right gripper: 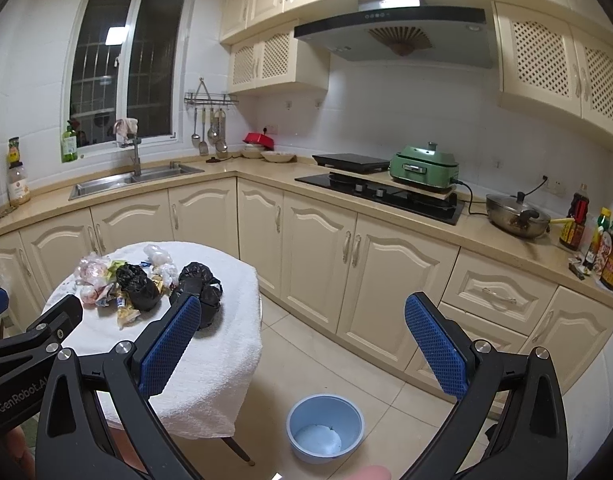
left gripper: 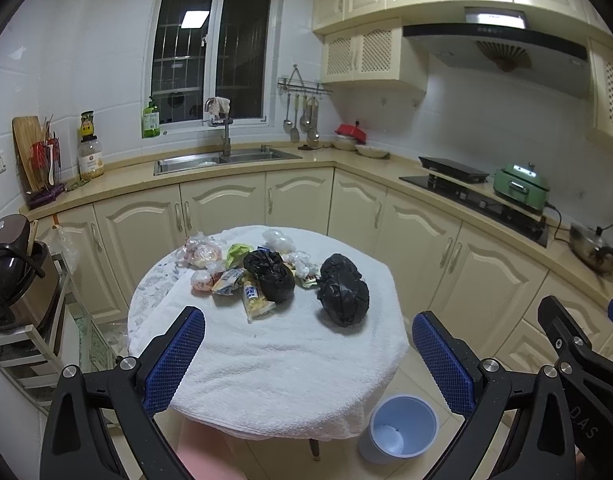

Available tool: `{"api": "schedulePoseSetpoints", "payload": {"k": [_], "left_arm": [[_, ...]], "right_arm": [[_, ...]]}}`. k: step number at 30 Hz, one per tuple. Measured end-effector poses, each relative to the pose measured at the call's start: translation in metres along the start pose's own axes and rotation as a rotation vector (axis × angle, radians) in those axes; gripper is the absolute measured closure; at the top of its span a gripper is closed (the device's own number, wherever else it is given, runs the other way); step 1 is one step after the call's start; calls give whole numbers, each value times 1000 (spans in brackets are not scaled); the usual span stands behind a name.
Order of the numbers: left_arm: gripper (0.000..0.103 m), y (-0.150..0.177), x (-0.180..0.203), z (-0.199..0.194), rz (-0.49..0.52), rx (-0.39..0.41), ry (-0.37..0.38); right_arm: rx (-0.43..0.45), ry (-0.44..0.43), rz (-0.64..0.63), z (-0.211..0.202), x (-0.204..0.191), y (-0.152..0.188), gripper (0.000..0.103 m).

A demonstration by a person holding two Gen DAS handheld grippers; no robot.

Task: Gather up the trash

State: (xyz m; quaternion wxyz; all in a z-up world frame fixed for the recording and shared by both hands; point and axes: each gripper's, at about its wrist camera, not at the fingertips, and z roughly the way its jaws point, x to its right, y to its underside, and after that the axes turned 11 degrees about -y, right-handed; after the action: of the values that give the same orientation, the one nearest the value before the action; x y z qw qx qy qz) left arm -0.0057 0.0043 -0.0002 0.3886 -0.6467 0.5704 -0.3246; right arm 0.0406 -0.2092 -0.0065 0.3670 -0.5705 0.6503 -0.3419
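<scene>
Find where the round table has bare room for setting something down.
The white towel is bare across the near half, from the black bags to the front edge. The far half is crowded with wrappers and bags.

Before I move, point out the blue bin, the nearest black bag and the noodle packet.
blue bin (right gripper: pixel 294 420): right wrist view, left rim.
nearest black bag (left gripper: pixel 342 292): left wrist view, middle of the bag.
noodle packet (left gripper: pixel 256 302): left wrist view, middle of the wrapper.

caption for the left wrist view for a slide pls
Open left gripper faces a towel-covered round table piled with black bags and wrappers, blue bin on the floor beside it.
</scene>
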Motion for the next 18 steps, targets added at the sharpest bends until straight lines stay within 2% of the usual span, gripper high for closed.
{"api": "schedulePoseSetpoints", "payload": {"k": [18], "left_arm": [[1,0,-2,-1,-5,4,-7]], "right_arm": [[-4,-28,1,1,-3,-1,0]]}}
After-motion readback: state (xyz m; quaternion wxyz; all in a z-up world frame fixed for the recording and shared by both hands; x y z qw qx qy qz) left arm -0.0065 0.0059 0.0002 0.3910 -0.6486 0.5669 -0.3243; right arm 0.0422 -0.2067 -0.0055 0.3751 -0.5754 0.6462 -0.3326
